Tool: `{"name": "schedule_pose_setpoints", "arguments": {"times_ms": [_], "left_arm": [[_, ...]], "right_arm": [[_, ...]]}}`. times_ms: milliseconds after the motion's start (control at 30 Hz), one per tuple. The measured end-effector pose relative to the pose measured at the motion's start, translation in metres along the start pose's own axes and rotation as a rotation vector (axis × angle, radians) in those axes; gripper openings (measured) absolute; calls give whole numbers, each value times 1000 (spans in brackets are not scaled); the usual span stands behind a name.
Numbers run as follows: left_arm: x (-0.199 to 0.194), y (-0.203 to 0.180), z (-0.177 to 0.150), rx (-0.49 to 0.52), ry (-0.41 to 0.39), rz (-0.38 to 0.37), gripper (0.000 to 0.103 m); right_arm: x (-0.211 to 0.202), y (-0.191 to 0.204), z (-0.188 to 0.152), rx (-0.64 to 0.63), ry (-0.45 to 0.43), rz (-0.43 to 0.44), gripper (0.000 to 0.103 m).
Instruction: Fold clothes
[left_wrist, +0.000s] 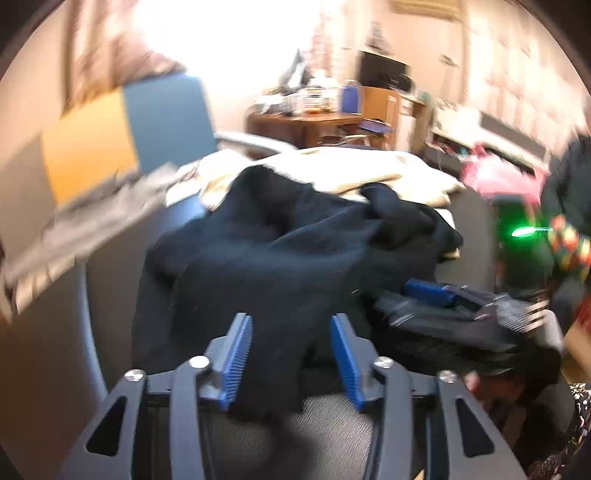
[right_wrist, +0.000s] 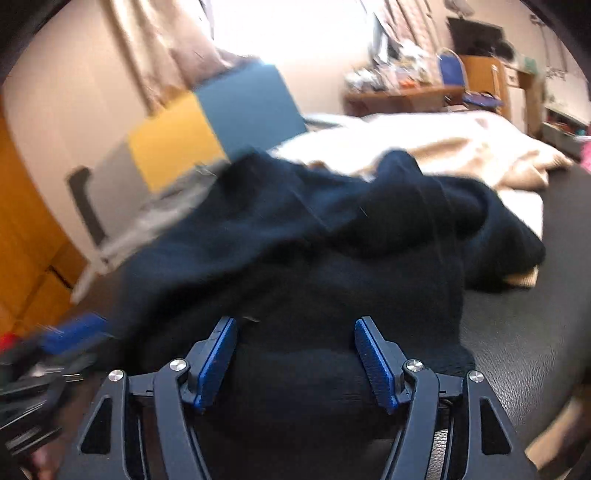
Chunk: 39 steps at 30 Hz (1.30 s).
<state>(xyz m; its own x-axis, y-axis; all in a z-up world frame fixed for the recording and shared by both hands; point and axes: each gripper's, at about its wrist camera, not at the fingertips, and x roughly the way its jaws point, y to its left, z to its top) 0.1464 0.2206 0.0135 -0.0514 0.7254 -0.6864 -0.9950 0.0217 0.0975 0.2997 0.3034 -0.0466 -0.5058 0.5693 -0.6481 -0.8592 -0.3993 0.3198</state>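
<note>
Navy garment (left_wrist: 295, 251) heaped on black surface (right_wrist: 517, 332); left tongs (left_wrist: 291, 328), right tongs (right_wrist: 295, 332) apart, gripping nothing

Blown-out window (left_wrist: 229, 48) glare, heavy motion blur, dark fisheye vignette at corners.

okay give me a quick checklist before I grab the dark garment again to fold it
1. Left claw open: ok, pads apart, a fold of the navy garment between them.
2. Right claw open: ok, pads apart over the fabric.
3. Garment spread flat: not ok, bunched in a heap.
4. Garment clear of the cream blanket: not ok, it overlaps it.
5. Hem or sleeve located: cannot tell, picture blurred.
</note>
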Motion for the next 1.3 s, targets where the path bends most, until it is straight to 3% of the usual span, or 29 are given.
{"name": "schedule_pose_setpoints", "arguments": {"times_ms": [67, 200, 233, 300, 433, 567, 800, 900, 1033, 1167, 1233, 1267, 1300], "left_arm": [[13, -10, 9, 78, 0, 97, 54], [48, -8, 14, 91, 89, 212, 52], [54, -2, 12, 67, 121, 203, 49], [57, 12, 8, -15, 146, 136, 34], [30, 50, 4, -234, 92, -1, 11], [-3, 90, -11, -409, 18, -16, 8], [-34, 125, -57, -579, -26, -31, 7], [-41, 135, -73, -623, -40, -39, 7], [-57, 145, -89, -650, -77, -52, 7], [-76, 155, -104, -665, -97, -42, 7], [-88, 164, -114, -691, -110, -28, 7], [-94, 169, -119, -706, -118, -19, 7], [-101, 174, -125, -720, -127, -7, 7]], "right_arm": [[7, -1, -8, -24, -3, -43, 70], [9, 17, -28, -223, -42, -147, 75], [10, 21, -32, -261, -52, -169, 75], [11, 20, -35, -283, -61, -178, 77], [12, 8, -31, -247, -74, -135, 79], [13, 22, -37, -269, -78, -150, 81], [4, 22, -41, -227, -83, -112, 82], [-8, 15, -28, -113, -62, 2, 82], [-20, 32, -13, -101, -43, 92, 82], [15, 55, -3, -89, 145, 130, 82], [29, 71, -4, -131, 189, 130, 46], [29, 79, -6, -154, 193, 159, 11], [25, 87, -6, -154, 196, 198, 9]]}}
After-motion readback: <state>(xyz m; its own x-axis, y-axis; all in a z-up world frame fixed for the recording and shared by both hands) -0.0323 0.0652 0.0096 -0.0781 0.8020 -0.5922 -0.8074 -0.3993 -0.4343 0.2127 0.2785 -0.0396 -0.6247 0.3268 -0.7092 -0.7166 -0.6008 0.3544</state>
